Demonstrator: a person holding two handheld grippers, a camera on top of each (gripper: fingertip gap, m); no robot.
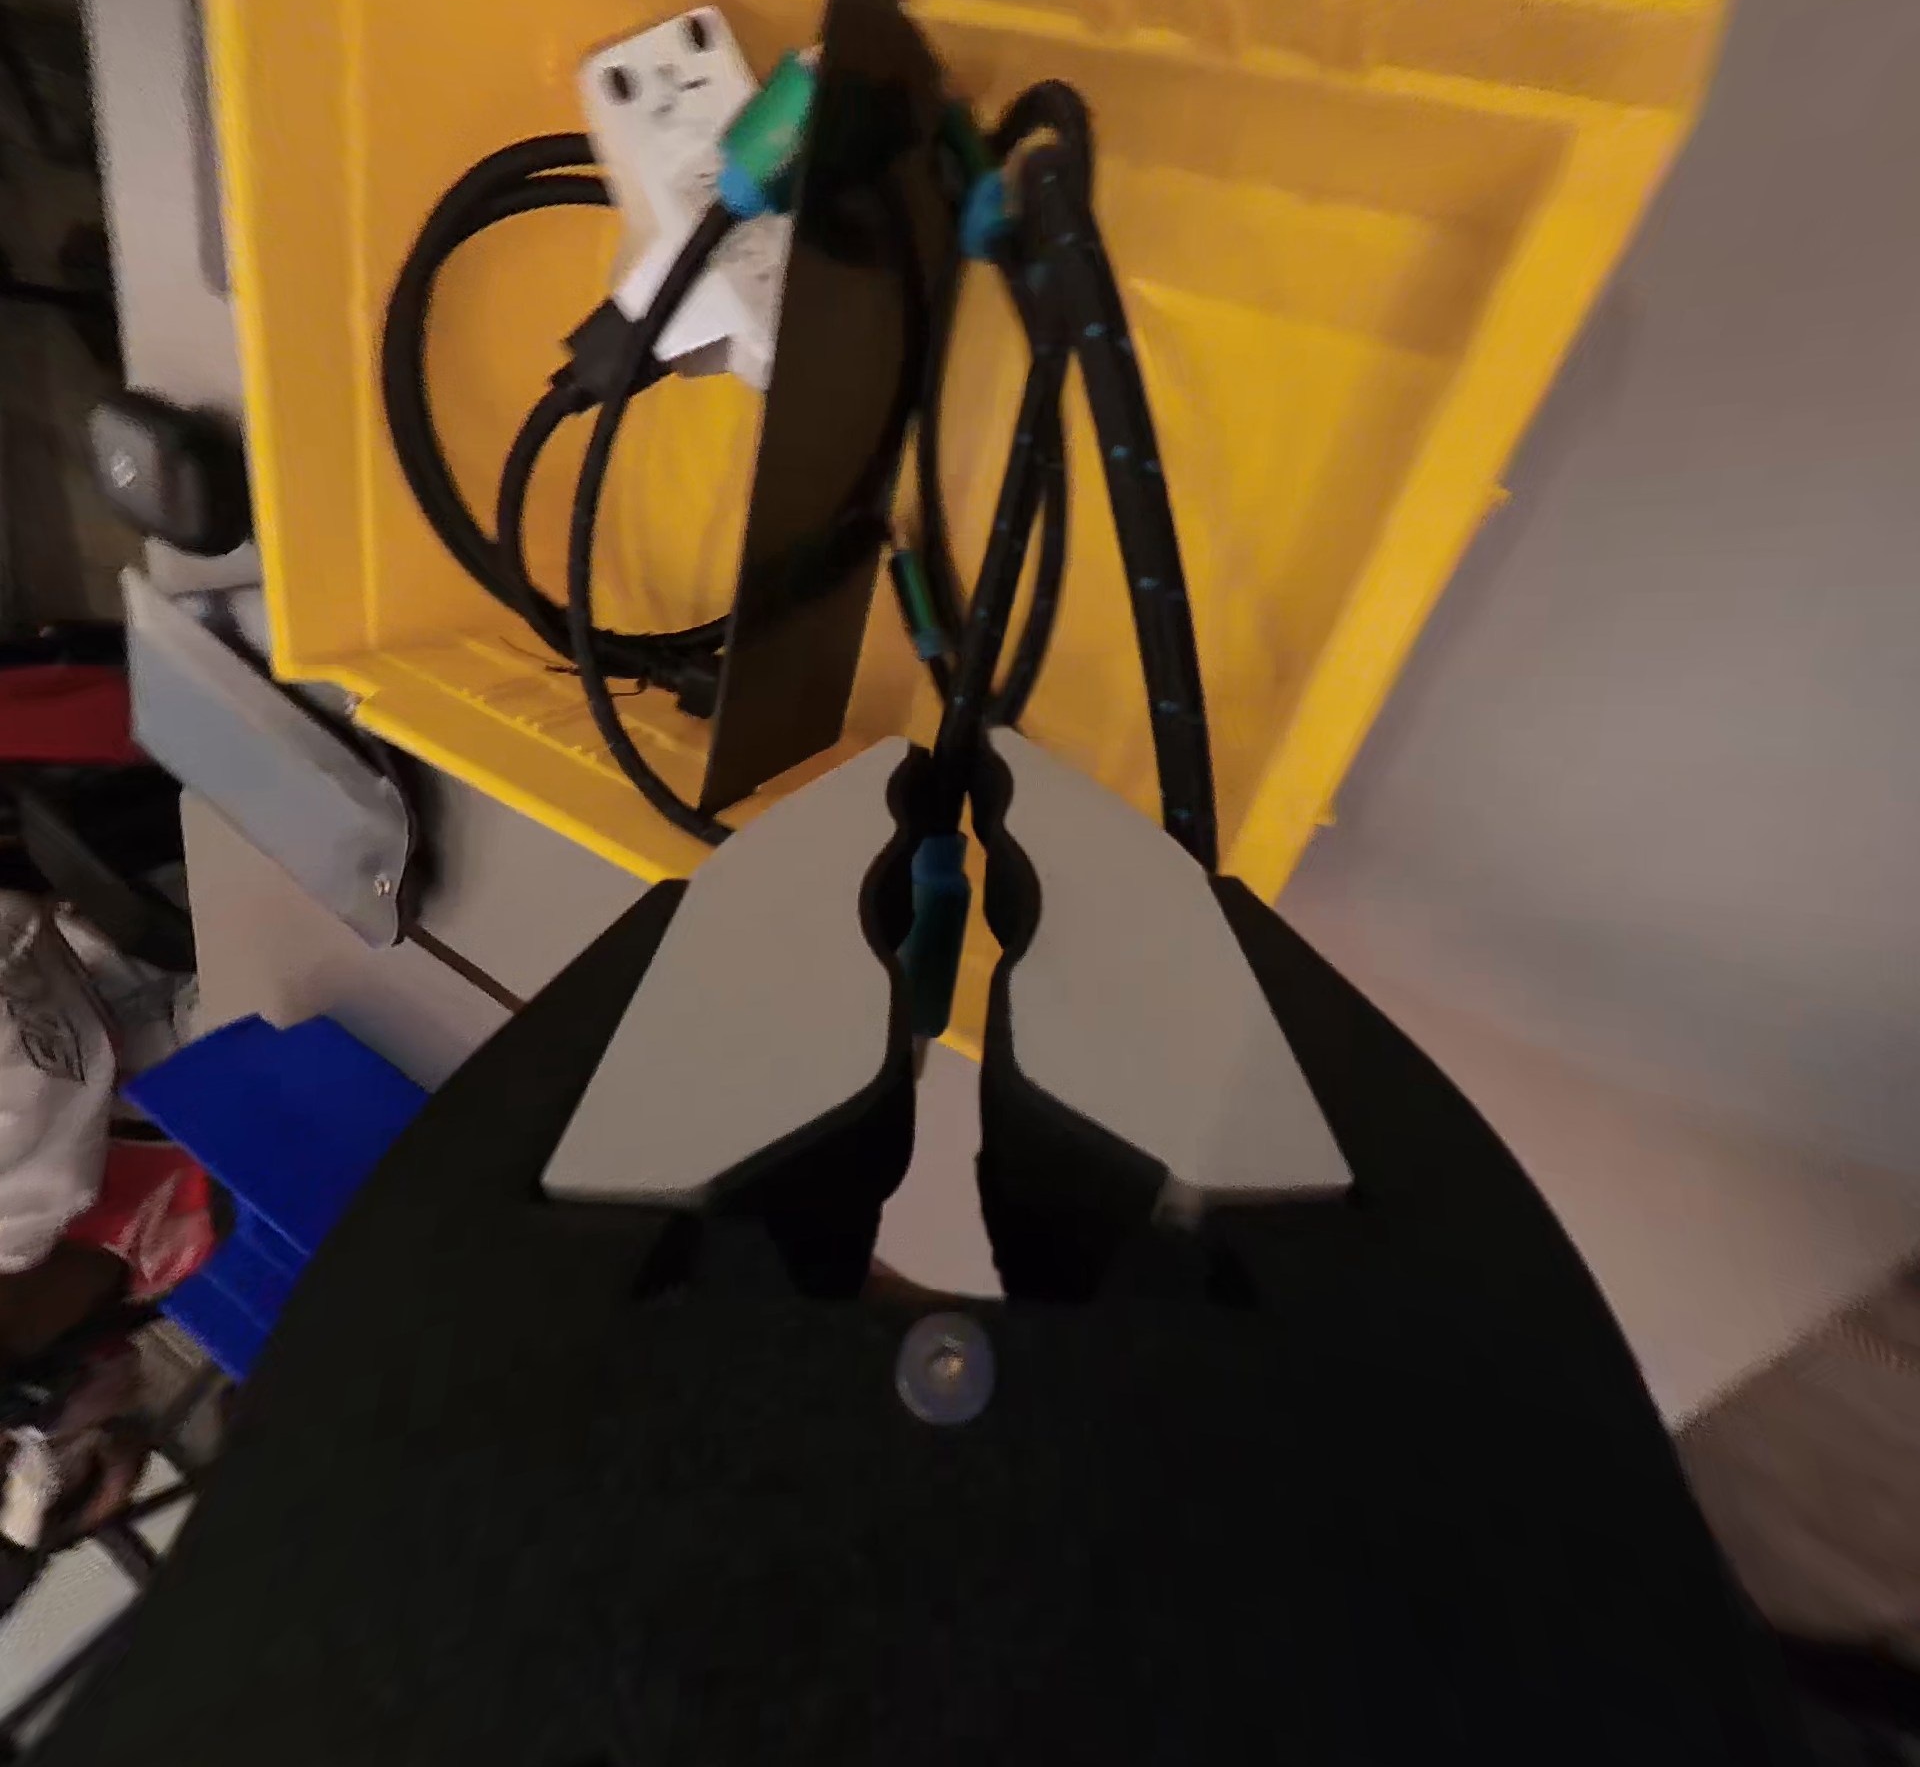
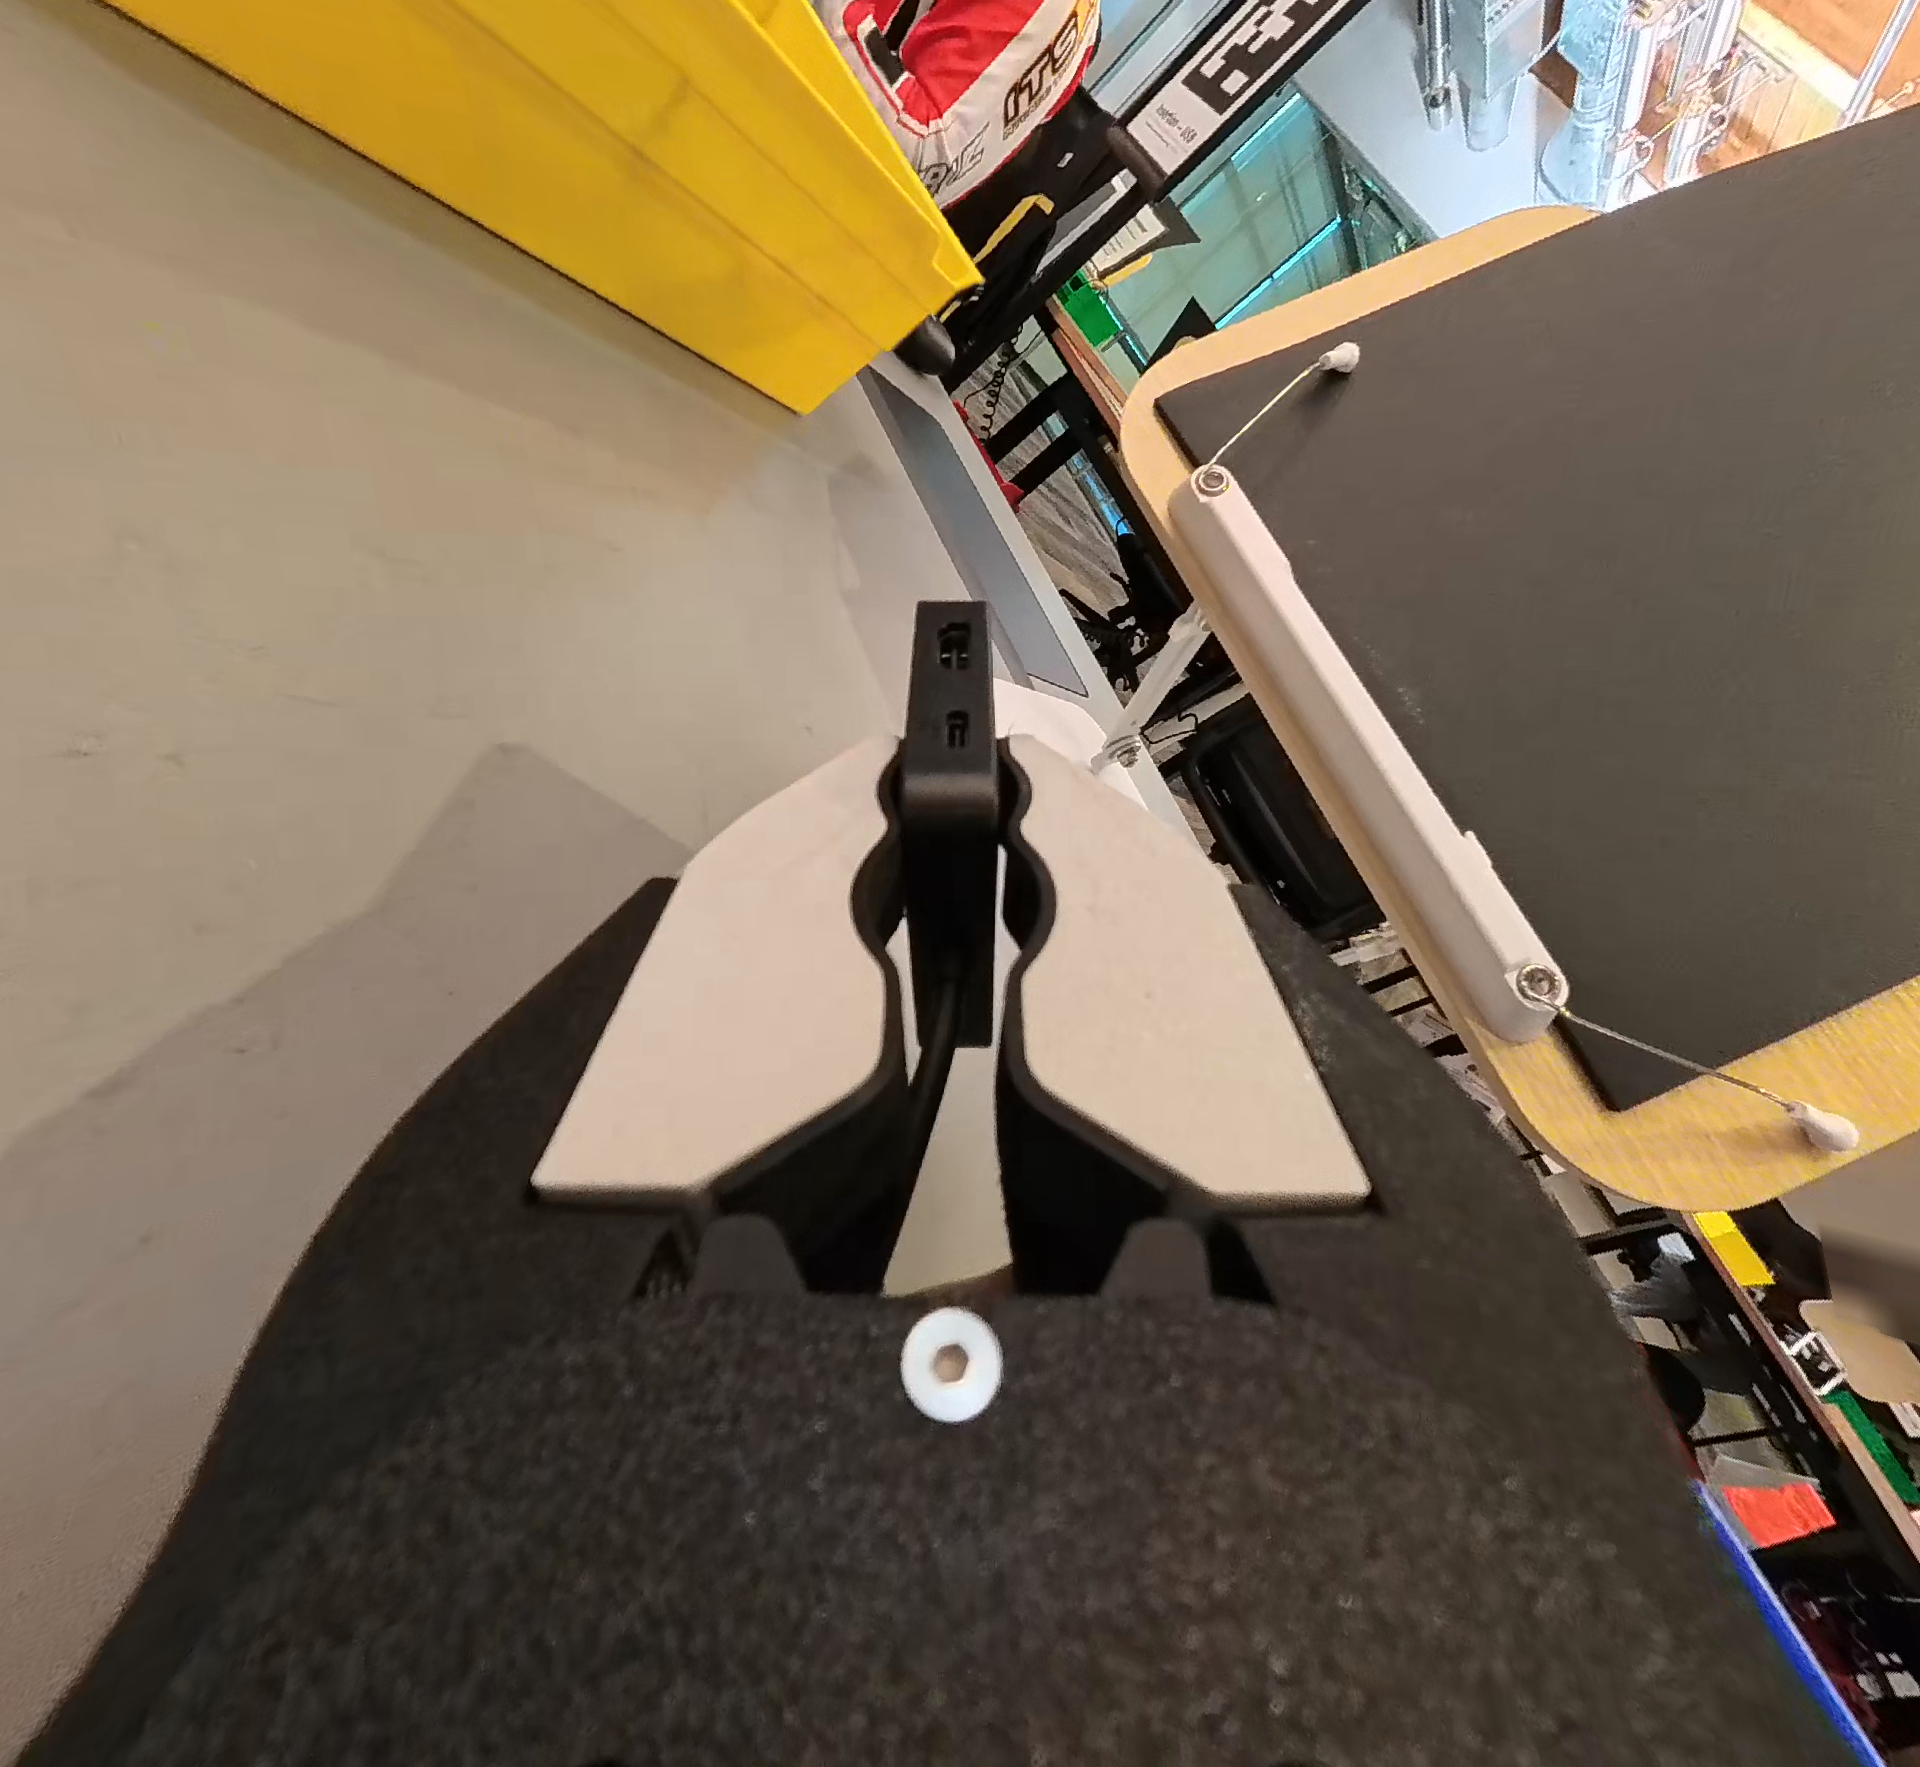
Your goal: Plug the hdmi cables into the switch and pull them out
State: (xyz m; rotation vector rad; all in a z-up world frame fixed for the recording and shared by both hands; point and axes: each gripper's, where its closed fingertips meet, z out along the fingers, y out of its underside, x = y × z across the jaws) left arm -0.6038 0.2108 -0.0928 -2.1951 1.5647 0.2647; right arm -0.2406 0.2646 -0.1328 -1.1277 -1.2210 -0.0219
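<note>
1. Your left gripper (image 1: 948, 870) is clamped on what looks like a green-blue HDMI plug (image 1: 935, 928), near the yellow bin (image 1: 1351, 315).
2. Your right gripper (image 2: 948, 870) pinches the black switch (image 2: 948, 782), ports facing away.

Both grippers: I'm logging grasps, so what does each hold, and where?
Left gripper pinches the HDMI cable beside its green plug. Right gripper clamps the black switch across its flat sides.
</note>
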